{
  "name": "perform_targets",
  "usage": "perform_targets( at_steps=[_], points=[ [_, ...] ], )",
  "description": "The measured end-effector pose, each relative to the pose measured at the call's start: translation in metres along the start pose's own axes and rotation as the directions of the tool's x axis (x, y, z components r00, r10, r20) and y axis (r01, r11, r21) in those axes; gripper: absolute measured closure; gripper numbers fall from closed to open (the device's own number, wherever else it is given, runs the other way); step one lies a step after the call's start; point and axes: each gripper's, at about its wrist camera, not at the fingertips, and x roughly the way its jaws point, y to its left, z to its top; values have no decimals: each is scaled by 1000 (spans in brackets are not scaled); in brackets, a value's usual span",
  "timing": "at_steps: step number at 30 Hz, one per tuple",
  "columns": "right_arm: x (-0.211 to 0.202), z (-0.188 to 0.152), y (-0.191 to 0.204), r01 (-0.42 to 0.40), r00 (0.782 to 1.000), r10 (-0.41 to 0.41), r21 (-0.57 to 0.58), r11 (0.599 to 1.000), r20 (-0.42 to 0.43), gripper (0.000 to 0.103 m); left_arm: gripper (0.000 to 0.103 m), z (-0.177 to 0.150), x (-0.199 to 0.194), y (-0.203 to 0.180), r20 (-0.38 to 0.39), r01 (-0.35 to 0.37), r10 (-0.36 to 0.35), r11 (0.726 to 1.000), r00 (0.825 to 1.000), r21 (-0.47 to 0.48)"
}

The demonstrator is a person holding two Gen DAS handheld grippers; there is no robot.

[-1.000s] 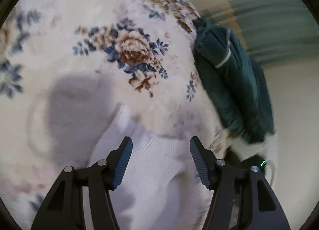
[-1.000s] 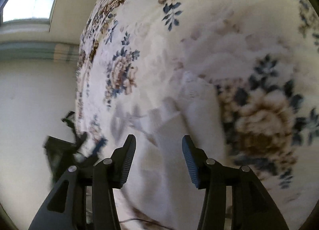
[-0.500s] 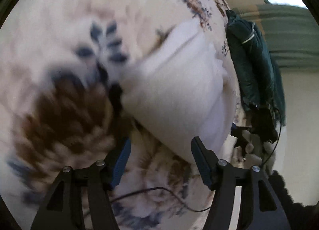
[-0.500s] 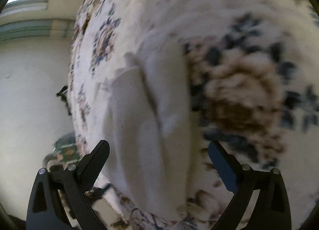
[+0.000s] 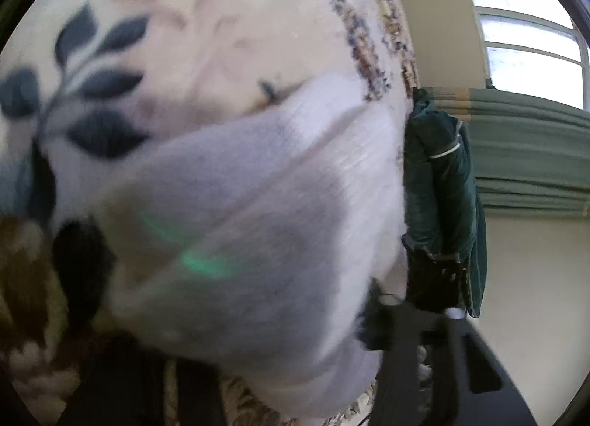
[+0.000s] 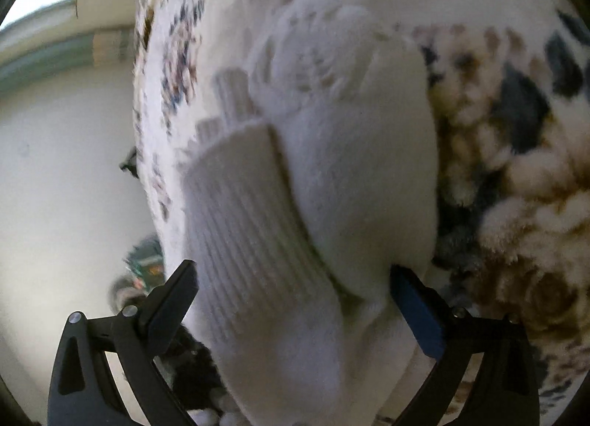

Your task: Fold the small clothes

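White socks (image 5: 258, 223) lie stacked on the floral fleece blanket (image 5: 184, 38) and fill the left wrist view, close and blurred. My left gripper (image 5: 273, 348) is closing, its jaws mostly hidden under the bulging fabric; the right finger (image 5: 372, 330) presses against the socks' edge. In the right wrist view the same white socks (image 6: 313, 204) show a ribbed cuff end towards me. My right gripper (image 6: 295, 293) stands wide open and straddles that end, one finger on each side, without squeezing it.
A dark green garment (image 5: 442, 204) hangs at the blanket's far edge, with green curtains (image 5: 534, 153) and a window (image 5: 527, 38) behind it. Past the blanket's (image 6: 516, 168) left edge are a pale wall (image 6: 55, 168) and small dark clutter (image 6: 143, 267) below.
Both grippers have dropped close to the socks. The right jaws spread wide around the cuff end. The left gripper rolled, moved onto the socks and narrowed its jaws on them.
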Motion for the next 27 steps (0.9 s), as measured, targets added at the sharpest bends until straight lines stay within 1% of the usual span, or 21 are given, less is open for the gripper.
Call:
perform_targets(
  at_steps=[1, 2, 3, 4, 5, 7, 9, 11, 14, 17, 18, 19, 20, 21, 22, 23, 24, 25, 26, 27],
  points=[
    [-2, -3, -2, -13, 1000, 13, 0, 1000, 24, 12, 70, 3, -3, -2, -1, 4, -4, 1000, 1000, 11],
    [-3, -6, -3, -21, 999, 21, -1, 1000, 42, 31, 71, 6, -6, -5, -1, 3, -3, 1000, 1000, 22],
    [-2, -12, -6, -2, 999, 2, -2, 1000, 44, 61, 72, 9, -10, -7, -1, 12, -12, 1000, 1000, 26],
    [0, -16, -8, 18, 999, -18, 5, 1000, 48, 67, 73, 12, -10, -9, -8, 12, -12, 999, 1000, 31],
    [-1, -21, -12, 8, 998, -9, 15, 1000, 65, 73, 74, 14, -13, -12, -17, 2, -2, 999, 1000, 40],
    [-5, -33, -14, -3, 995, -1, 35, 999, 103, 78, 74, 16, -18, -18, -37, 5, -2, 998, 999, 65],
    [-14, -49, -14, -30, 990, 20, 64, 998, 141, 80, 75, 20, -29, -24, -54, 0, 6, 995, 999, 97],
    [-23, -71, -8, -51, 985, 37, 79, 996, 166, 82, 75, 23, -42, -28, -73, -13, 22, 993, 997, 120],
    [-37, -116, -5, -80, 980, 58, 112, 990, 192, 83, 76, 29, -66, -29, -117, -25, 41, 990, 992, 138],
    [-45, -178, -2, -113, 975, 78, 160, 981, 209, 84, 75, 37, -87, -35, -166, -51, 86, 978, 982, 203],
    [-42, -208, -1, -133, 974, 93, 192, 972, 205, 84, 75, 41, -91, -35, -184, -67, 112, 970, 976, 235],
    [-39, -227, 1, -139, 975, 97, 209, 968, 201, 84, 72, 43, -90, -34, -209, -78, 134, 963, 969, 260],
    [-33, -249, 3, -136, 977, 92, 228, 964, 194, 84, 66, 48, -86, -31, -239, -100, 172, 952, 956, 288],
    [-26, -268, 4, -124, 979, 79, 244, 962, 186, 84, 63, 50, -81, -23, -260, -131, 215, 943, 941, 305],
    [-15, -285, 5, -114, 984, 73, 251, 961, 165, 84, 59, 51, -78, -15, -264, -172, 262, 932, 928, 319],
    [-1, -295, 3, -79, 990, 47, 250, 965, 130, 82, 57, 51, -75, -7, -268, -220, 313, 919, 911, 328],
    [6, -298, 3, -29, 994, 2, 247, 969, 110, 79, 56, 50, -75, -1, -267, -248, 342, 910, 901, 331],
    [14, -301, 0, 24, 995, -46, 242, 970, 87, 79, 56, 48, -80, 3, -256, -248, 337, 913, 906, 323],
    [18, -303, -3, 42, 996, -60, 242, 969, 69, 67, 50, 45, -87, 5, -238, -249, 326, 920, 915, 304],
    [19, -303, -6, 65, 996, -79, 241, 968, 48, 58, 47, 41, -95, 5, -214, -265, 334, 917, 918, 297]
  ],
)
